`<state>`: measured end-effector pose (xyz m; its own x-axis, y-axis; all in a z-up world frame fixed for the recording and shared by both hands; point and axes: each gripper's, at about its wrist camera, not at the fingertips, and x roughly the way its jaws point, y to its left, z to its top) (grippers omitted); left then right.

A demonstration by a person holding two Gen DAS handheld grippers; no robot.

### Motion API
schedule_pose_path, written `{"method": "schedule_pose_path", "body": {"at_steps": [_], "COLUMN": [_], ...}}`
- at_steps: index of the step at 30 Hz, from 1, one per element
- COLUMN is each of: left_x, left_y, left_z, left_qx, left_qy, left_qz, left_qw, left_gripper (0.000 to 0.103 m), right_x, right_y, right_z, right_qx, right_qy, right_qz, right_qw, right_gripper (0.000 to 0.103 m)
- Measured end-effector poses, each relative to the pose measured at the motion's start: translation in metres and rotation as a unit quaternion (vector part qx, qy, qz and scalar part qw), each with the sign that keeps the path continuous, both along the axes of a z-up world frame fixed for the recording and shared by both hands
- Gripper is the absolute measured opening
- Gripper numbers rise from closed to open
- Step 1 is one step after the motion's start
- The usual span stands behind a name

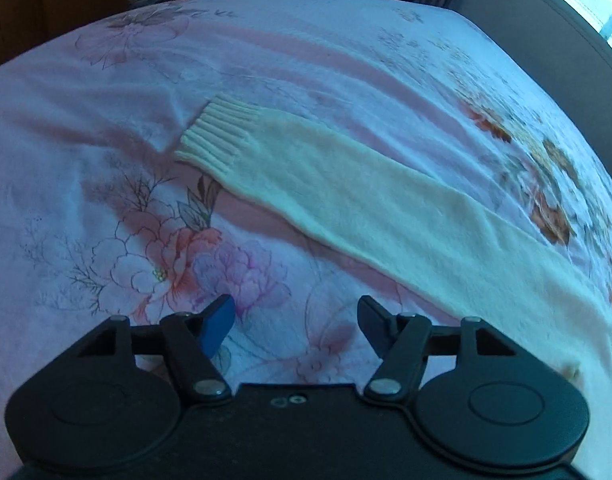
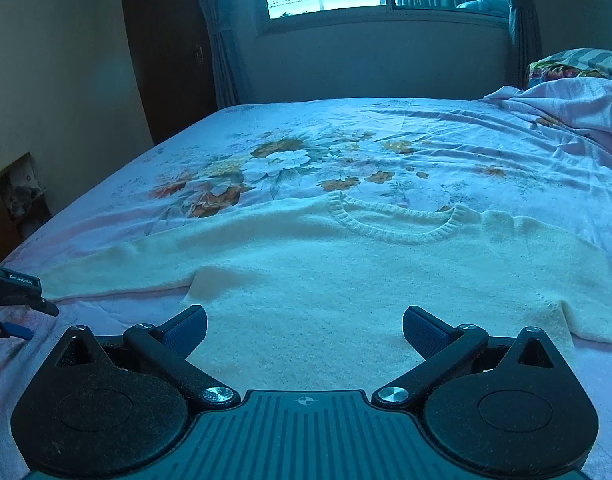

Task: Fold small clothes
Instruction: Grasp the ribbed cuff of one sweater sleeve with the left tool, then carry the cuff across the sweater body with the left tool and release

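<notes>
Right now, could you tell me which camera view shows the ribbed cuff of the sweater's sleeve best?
The left wrist view: the ribbed cuff lies flat and unobstructed on the floral bedsheet. The right wrist view shows the sweater body and neckline, but that sleeve end runs behind the left gripper.

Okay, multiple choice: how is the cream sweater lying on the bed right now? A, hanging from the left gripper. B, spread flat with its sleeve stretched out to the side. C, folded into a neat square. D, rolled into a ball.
B: the sweater lies flat on the floral bedsheet, collar away from the camera, and its sleeve stretches straight out to the ribbed cuff, with nothing folded yet.
</notes>
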<state>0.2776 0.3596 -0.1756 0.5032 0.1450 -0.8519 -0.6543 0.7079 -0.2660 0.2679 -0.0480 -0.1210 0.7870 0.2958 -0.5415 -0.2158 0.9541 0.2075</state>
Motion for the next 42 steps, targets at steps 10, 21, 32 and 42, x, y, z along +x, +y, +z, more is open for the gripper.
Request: {"method": "schedule_pose_path", "body": {"at_steps": [10,21,32,42], "left_x": [0.014,0.019,0.077,0.050], "left_y": [0.044,0.060,-0.127,-0.336], "left_z": [-0.011,-0.008,0.106,0.044], "left_qx": [-0.061,-0.051,0.051,-0.055], "left_qy": [-0.082,-0.114,-0.207,-0.105], "left_qz": [0.052,0.085,-0.240,-0.527], "left_qw": [0.9934,0.9885,0.9471,0.8414], "left_gripper": [0.064,0.001,0.001,0.001], "right_x": [0.027,0.050,0.040,0.004], "right_y": [0.017,0.020,-0.019,-0.095], "right_z": [-0.018,-0.023,-0.025,-0.034], "right_qx": [-0.013,-0.007,0.010,0.002], "right_qy": [0.006,0.008,0.023,0.045], "right_qz": [-0.008,-0.018,-0.053,-0.120], "right_qw": [1.000,1.000,0.998,0.992], "right_gripper": [0.103,0.103,0.103,0.103]}}
